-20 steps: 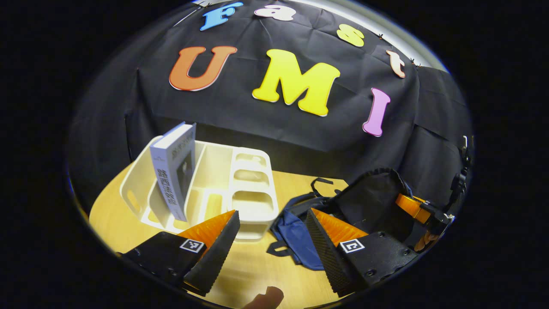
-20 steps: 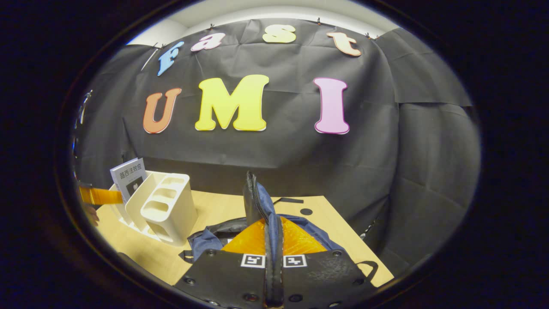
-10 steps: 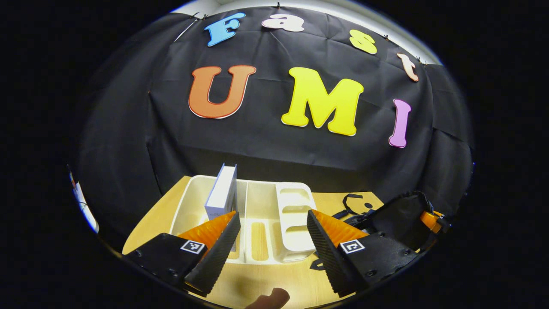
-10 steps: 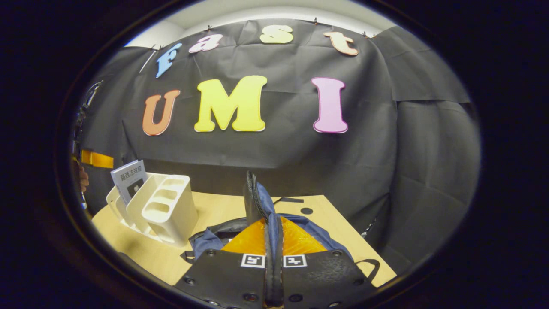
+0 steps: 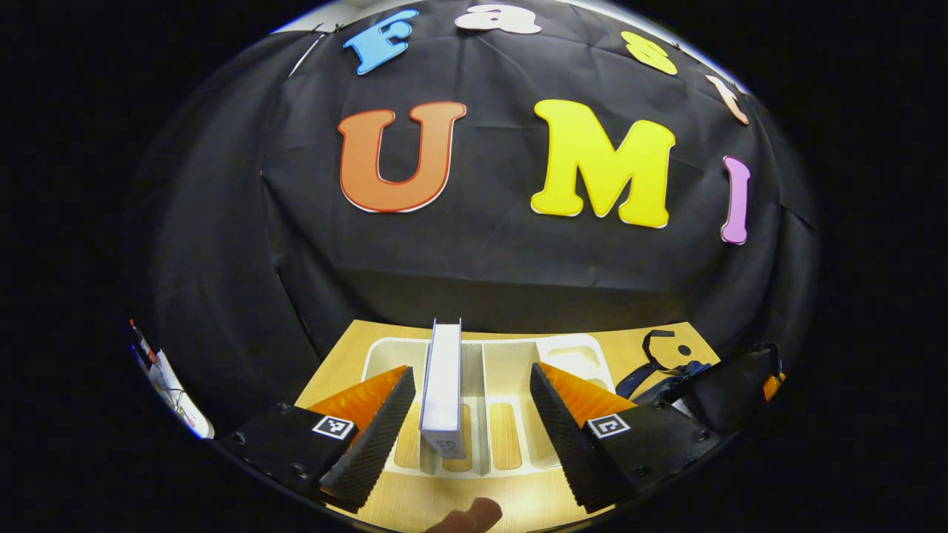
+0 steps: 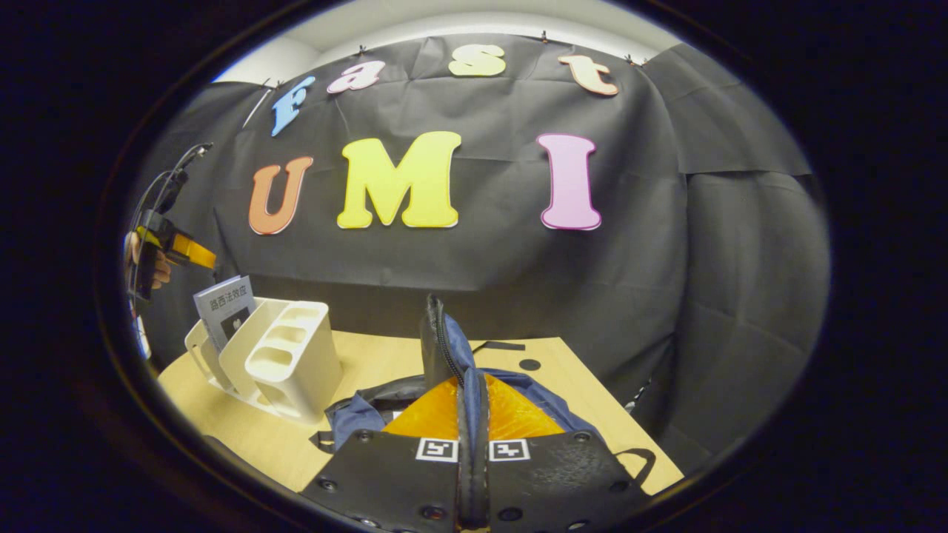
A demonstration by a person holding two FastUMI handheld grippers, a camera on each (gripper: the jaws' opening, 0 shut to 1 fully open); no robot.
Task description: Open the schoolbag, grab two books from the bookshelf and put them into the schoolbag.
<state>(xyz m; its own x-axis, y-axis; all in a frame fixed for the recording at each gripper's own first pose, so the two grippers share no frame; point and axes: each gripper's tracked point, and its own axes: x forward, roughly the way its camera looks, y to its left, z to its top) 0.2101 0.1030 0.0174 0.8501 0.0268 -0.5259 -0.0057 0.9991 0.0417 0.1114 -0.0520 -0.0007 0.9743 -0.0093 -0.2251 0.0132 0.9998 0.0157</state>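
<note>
Left gripper view: left gripper (image 5: 471,422) hangs above the bookshelf (image 5: 518,437), fingers spread wide, nothing held. One book (image 5: 443,385) stands upright, edge-on, in a slot btwn the fingers but nearer the left finger, not touching either. Step in hand, as I judge it: grab this book. To do it well: centre the gap on the book, come down straight so both pads meet the covers flat, close firmly w/o tipping it against the divider, then lift vertically clear of the slot. Schoolbag (image 5: 711,377) sits to the right on the table (image 5: 348,352), just beside the shelf.

Right gripper view: right gripper (image 6: 472,437) is clamped tight on the schoolbag's (image 6: 452,355) zipper-edged flap, pinching it up so the mouth stays open; keep it steady. Bookshelf (image 6: 281,355) w/ book (image 6: 224,311) is at left; the other gripper (image 6: 174,248) and a hand (image 6: 155,266) hover over it.

Surface & room: light wood table (image 6: 385,359), black cloth wall behind, pale ceiling strip on top.
</note>
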